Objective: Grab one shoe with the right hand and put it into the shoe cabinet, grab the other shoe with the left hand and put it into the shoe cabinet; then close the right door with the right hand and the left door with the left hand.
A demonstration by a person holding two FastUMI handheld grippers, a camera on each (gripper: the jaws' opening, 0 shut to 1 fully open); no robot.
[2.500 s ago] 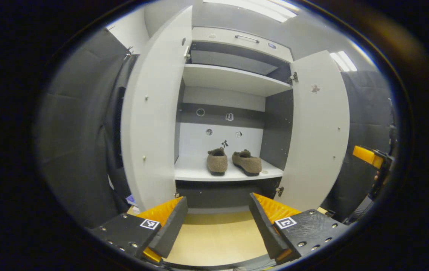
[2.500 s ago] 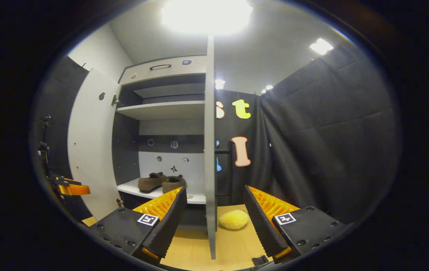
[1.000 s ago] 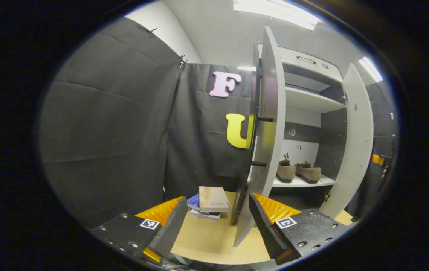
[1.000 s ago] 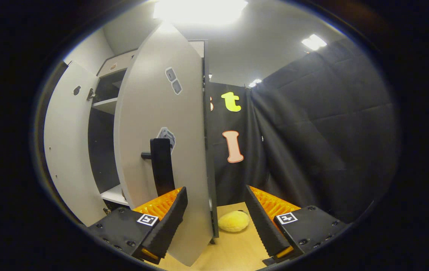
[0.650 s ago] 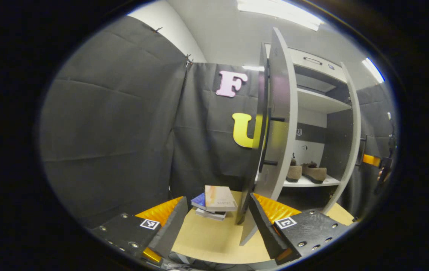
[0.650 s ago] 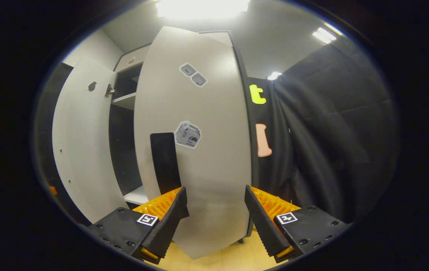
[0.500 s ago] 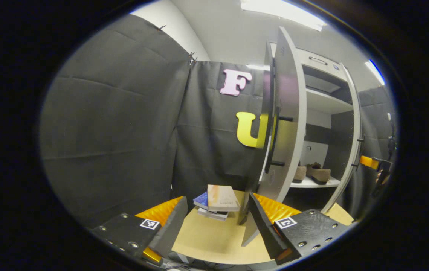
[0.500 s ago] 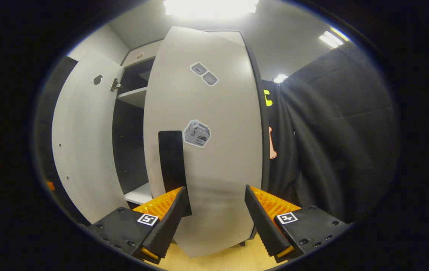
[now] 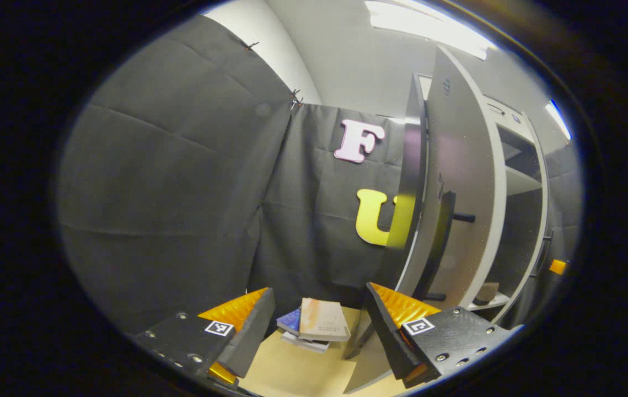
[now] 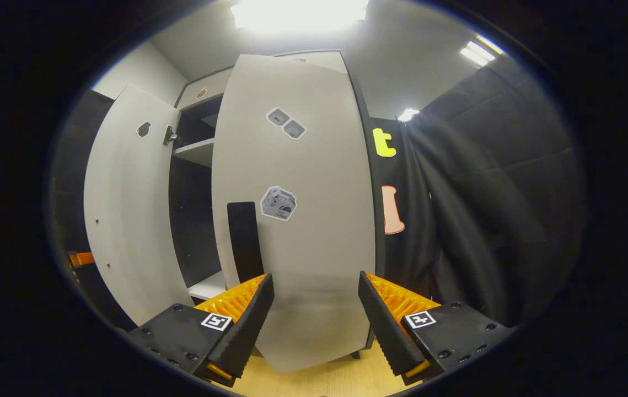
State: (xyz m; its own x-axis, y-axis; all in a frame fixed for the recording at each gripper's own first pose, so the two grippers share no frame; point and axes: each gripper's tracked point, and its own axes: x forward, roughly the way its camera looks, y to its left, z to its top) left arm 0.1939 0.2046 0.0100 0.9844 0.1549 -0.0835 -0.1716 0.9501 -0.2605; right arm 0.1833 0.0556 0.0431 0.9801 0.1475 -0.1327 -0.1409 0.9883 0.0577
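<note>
Nearly flat-on, pale right door (image 10: 314, 220) bears stickers and dark handle (image 10: 243, 241)

The left tongs (image 9: 314, 325) have two wedge-shaped fingers with ribbed inner faces, each fixed to a flat black block. Every block carries a small square black-and-white marker and a row of silver screws along its outer edge. The right tongs (image 10: 316, 322) are built the same: ribbed wedges, black blocks, square markers, and dark screws near the rim.

Smooth matt laminate right door (image 10: 314, 231), matt black handle (image 10: 245, 240), pale wood-look floor (image 10: 341, 377)
</note>
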